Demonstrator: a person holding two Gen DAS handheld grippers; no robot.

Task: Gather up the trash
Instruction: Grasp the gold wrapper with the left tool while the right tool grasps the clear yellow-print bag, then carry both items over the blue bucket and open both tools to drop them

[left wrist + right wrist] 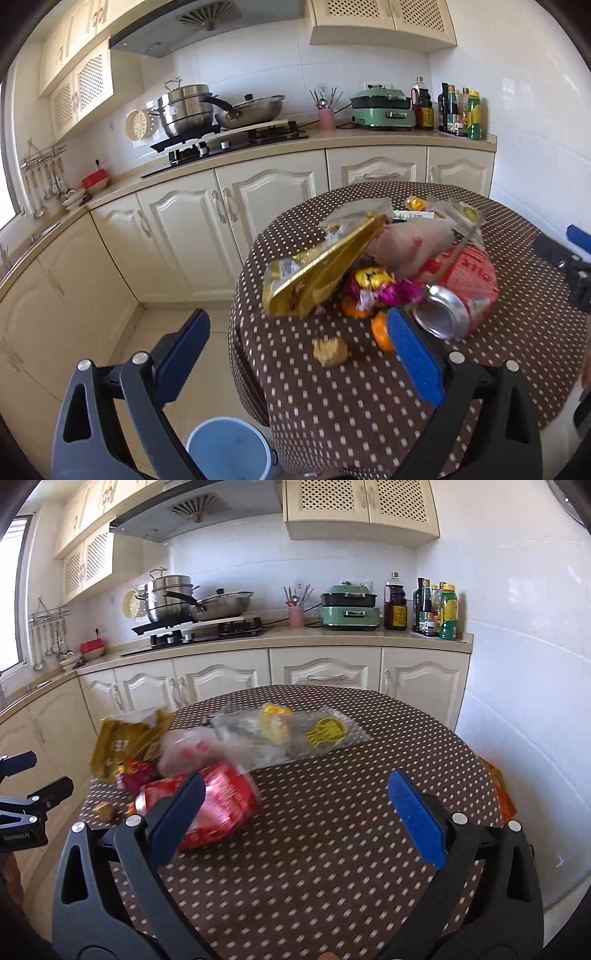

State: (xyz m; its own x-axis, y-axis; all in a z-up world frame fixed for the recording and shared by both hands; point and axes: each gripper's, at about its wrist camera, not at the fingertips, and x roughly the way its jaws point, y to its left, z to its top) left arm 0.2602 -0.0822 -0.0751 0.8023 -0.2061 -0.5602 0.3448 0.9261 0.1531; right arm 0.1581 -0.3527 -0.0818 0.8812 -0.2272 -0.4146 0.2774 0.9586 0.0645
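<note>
A pile of trash lies on the round table with the brown dotted cloth (369, 398): a gold wrapper (321, 269), a pink-white plastic bag (410, 247), a red can (458, 291), small colourful wrappers (380, 288), orange peel (382, 330) and a tan crumb (330, 351). My left gripper (299, 328) is open and empty at the table's near left edge, its right finger beside the can. My right gripper (295, 794) is open and empty over the table (332, 849), its left finger in front of the red can (218, 805). A clear wrapper with yellow print (295, 734) lies farther back.
A blue bin (229, 448) stands on the floor below the table's left edge. Cream cabinets and a counter with a stove (229, 140), pots, a green appliance (382, 109) and bottles run behind. The white wall (524, 701) is close on the right.
</note>
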